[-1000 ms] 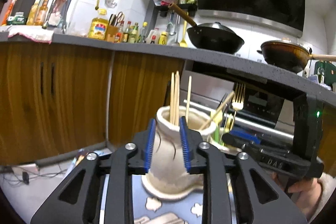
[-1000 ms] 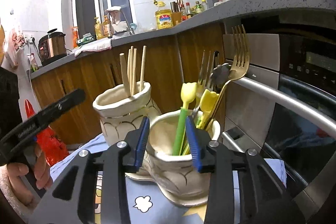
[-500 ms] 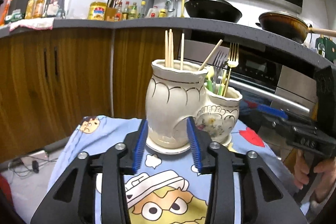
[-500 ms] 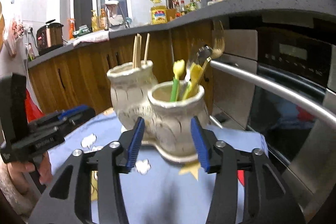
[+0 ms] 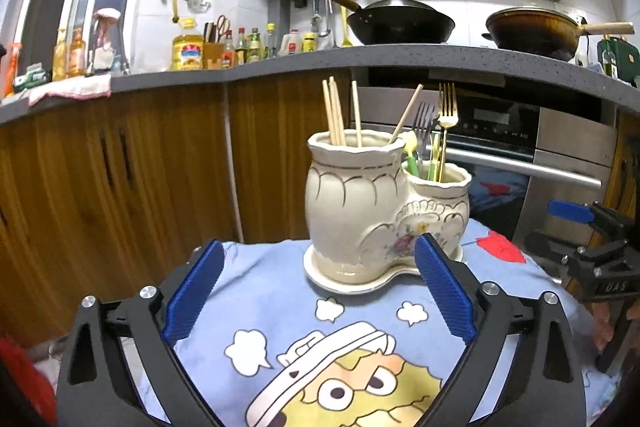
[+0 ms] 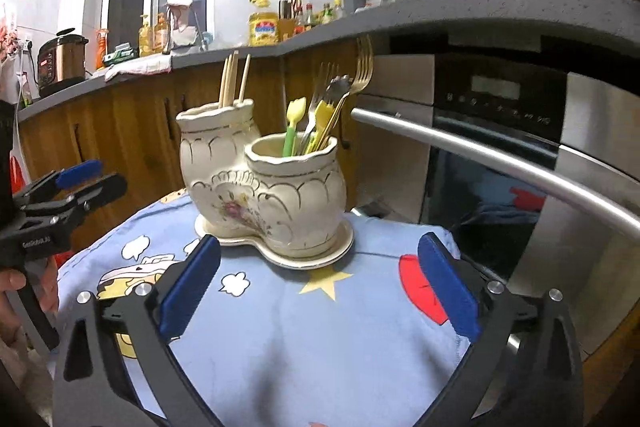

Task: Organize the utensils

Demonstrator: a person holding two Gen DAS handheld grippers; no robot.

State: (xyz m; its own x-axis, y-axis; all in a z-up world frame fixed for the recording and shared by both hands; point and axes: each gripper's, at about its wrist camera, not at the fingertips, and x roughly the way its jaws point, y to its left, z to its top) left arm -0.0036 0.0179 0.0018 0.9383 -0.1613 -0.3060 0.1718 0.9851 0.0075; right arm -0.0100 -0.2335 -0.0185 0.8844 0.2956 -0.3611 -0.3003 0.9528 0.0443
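Observation:
A cream ceramic double-pot holder (image 5: 360,203) (image 6: 272,187) stands on its saucer on a blue cartoon cloth (image 5: 260,291). Its tall pot holds wooden chopsticks (image 5: 336,111). The low pot holds forks (image 5: 446,107) and yellow and green handled utensils (image 6: 294,123). My left gripper (image 5: 318,253) sits just in front of the holder, its jaws opening wide with nothing between the pads. My right gripper (image 6: 320,247) faces the low pot from the other side, also opening, with nothing between its pads. Each gripper shows at the edge of the other's view.
An oven with a long steel handle (image 6: 500,163) stands right behind the small cloth-covered table. Wooden cabinets (image 5: 120,179) run to the left. Two woks (image 5: 400,23) and bottles sit on the grey counter above. A person's hand (image 6: 12,283) holds the left gripper's grip.
Both grippers have drawn back from the pots they were closed around, and their jaws have spread wide. The holder now stands free on the cloth.

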